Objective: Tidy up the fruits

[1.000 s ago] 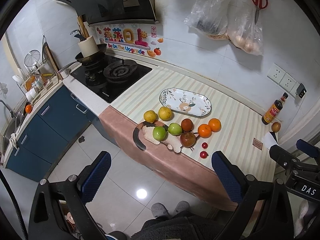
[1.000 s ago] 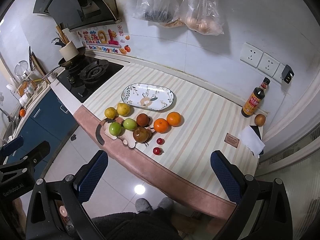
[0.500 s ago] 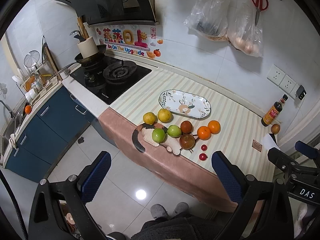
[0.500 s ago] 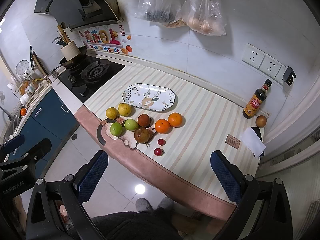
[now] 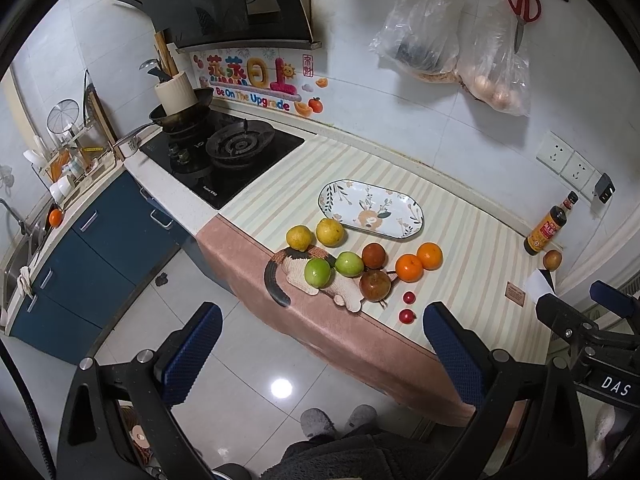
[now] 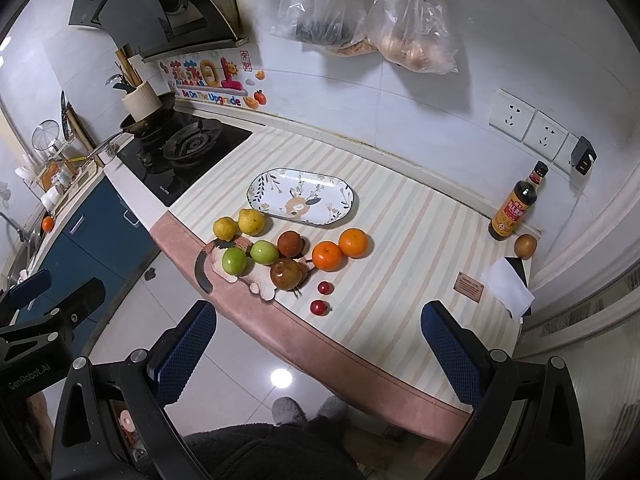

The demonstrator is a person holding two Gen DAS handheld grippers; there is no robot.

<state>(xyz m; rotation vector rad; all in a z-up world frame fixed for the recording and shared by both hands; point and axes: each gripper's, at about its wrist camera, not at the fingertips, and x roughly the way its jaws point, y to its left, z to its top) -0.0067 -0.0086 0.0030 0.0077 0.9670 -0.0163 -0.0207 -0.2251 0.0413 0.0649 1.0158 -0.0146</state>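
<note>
Left hand-held gripper (image 5: 320, 354) hanging wide apart, holding nothing | right hand-held gripper (image 6: 318, 350) likewise | fruits (image 6: 288, 254) sitting beside plate (image 6: 260, 200) on bench (image 6: 400, 240)

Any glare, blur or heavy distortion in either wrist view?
Left wrist: lamp glare spot on the floor tiles, strong fisheye bending of the counter edge, fruit sharp. Right wrist: same glare spot, hanging bags cast soft wall shadows, dark vignette corners.

Small kitchen with white tiled walls (image 5: 360, 92), glossy pale floor tiles (image 5: 248, 368) (ceiling light glaring off them at 6 o'clock), blue cabinets (image 5: 96, 248) at 9, range hood (image 5: 224, 4) at 11.
</note>
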